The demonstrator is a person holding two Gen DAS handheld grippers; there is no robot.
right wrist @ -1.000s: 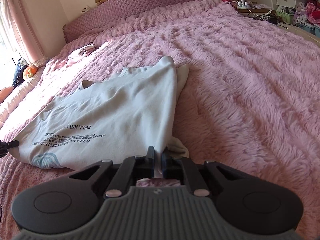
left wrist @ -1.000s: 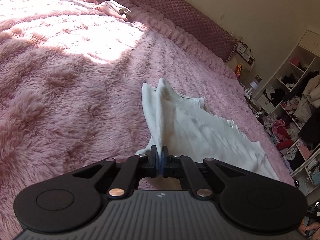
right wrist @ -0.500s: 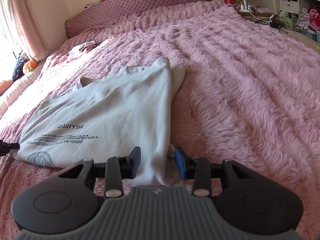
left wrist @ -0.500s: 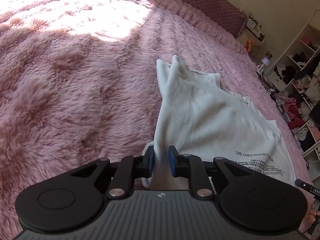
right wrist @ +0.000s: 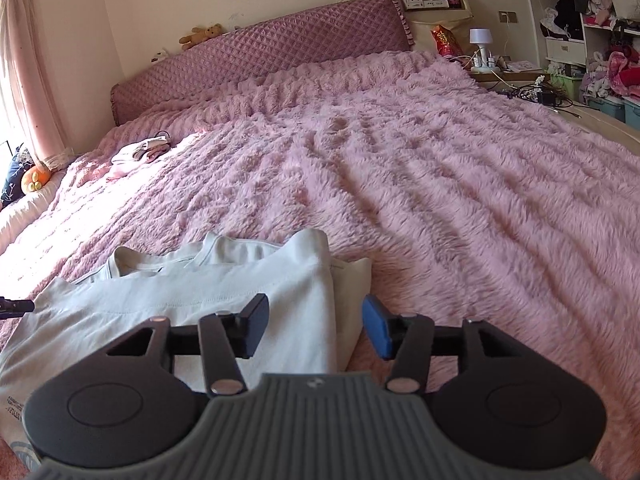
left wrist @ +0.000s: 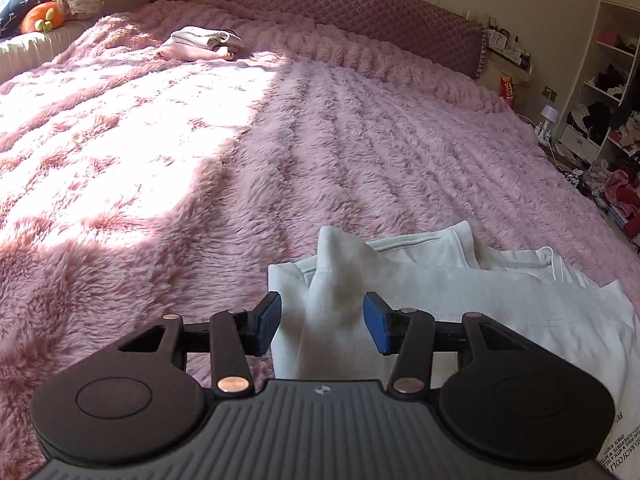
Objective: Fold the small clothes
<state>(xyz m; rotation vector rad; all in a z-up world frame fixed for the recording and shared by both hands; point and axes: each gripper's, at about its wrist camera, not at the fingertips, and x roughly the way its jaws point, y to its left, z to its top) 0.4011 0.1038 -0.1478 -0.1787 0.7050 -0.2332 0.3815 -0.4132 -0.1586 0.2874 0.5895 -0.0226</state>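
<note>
White shirt [left wrist: 500, 300] on pink blanket [left wrist: 200, 160], both tongs agape.

white T-shirts [left wrist: 460, 300]: 1 | folded clothes piles [left wrist: 200, 42]: 1 | teddy bears [right wrist: 202, 35]: 1

A home bedroom: pink fluffy bed [right wrist: 440, 184], quilted headboard [right wrist: 260, 56], cluttered shelves [right wrist: 592, 20].

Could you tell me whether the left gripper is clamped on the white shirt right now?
No, the left gripper is open, its blue pads apart on either side of a raised fold of the white shirt.
</note>
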